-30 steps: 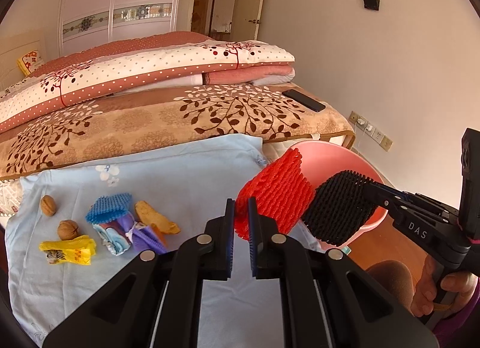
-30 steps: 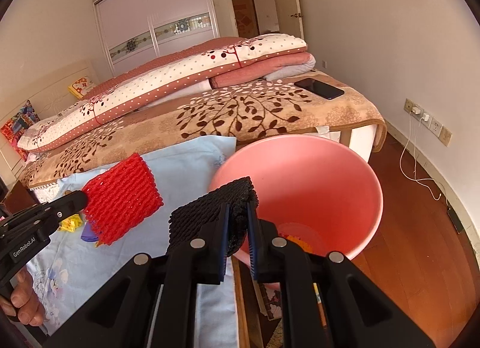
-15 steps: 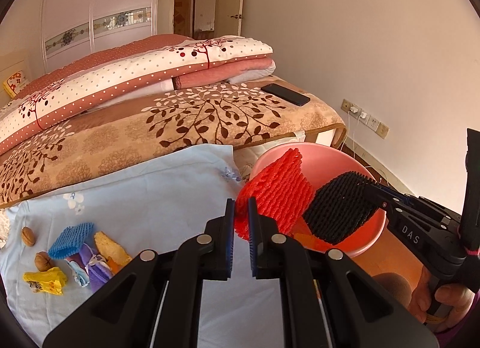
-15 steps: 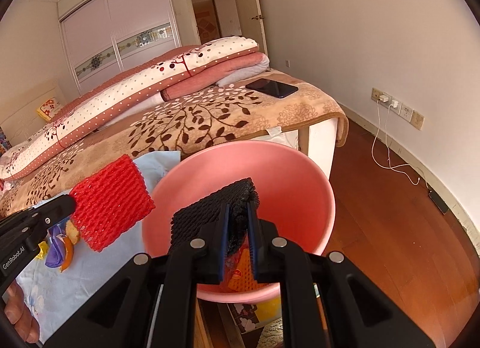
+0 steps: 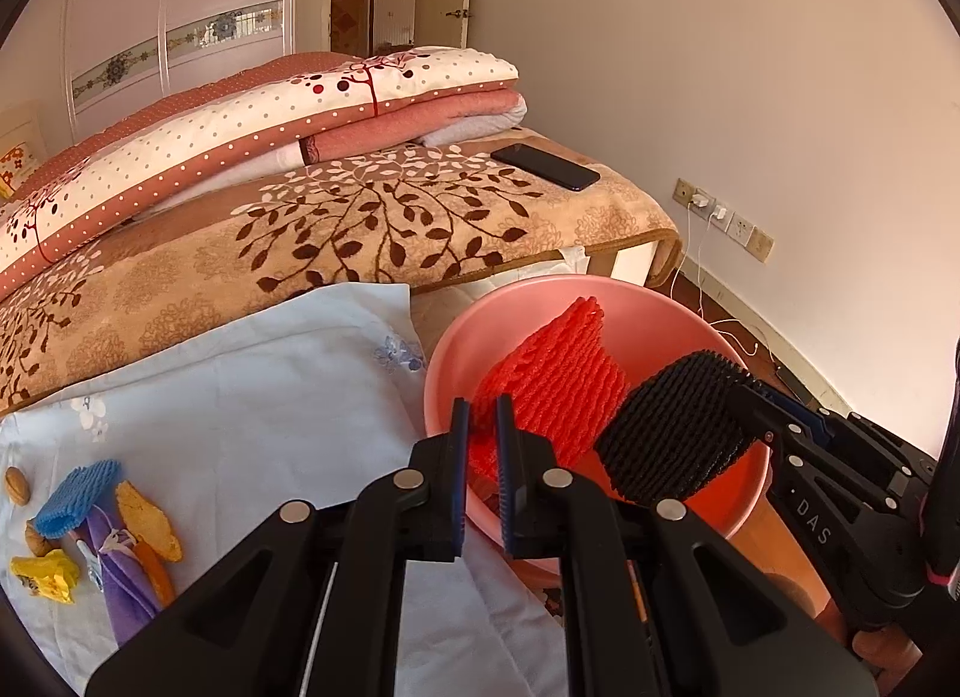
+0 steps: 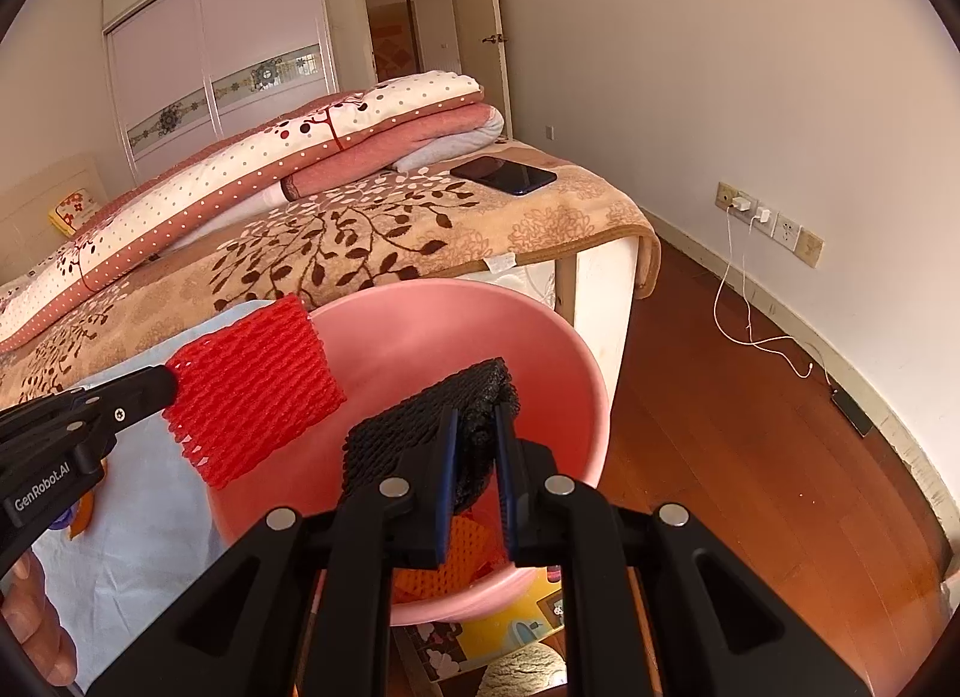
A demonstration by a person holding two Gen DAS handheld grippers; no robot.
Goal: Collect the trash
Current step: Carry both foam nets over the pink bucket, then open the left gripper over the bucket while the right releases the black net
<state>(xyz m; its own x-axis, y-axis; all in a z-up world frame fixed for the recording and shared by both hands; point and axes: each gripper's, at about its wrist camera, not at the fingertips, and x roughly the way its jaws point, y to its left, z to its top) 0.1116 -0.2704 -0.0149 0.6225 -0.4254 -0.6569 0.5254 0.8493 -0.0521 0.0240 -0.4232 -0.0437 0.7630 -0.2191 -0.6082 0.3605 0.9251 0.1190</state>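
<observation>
The bed (image 5: 336,229) carries a pale blue cloth (image 5: 252,397). A pink basin (image 6: 432,337) sits beside its edge. Over the basin, the left tongs (image 5: 480,427) clench a red foam net (image 5: 558,385) and the right tongs (image 6: 477,439) clench a black foam net (image 6: 432,427). Small scraps (image 5: 90,523) lie on the cloth, well apart from the basin.
</observation>
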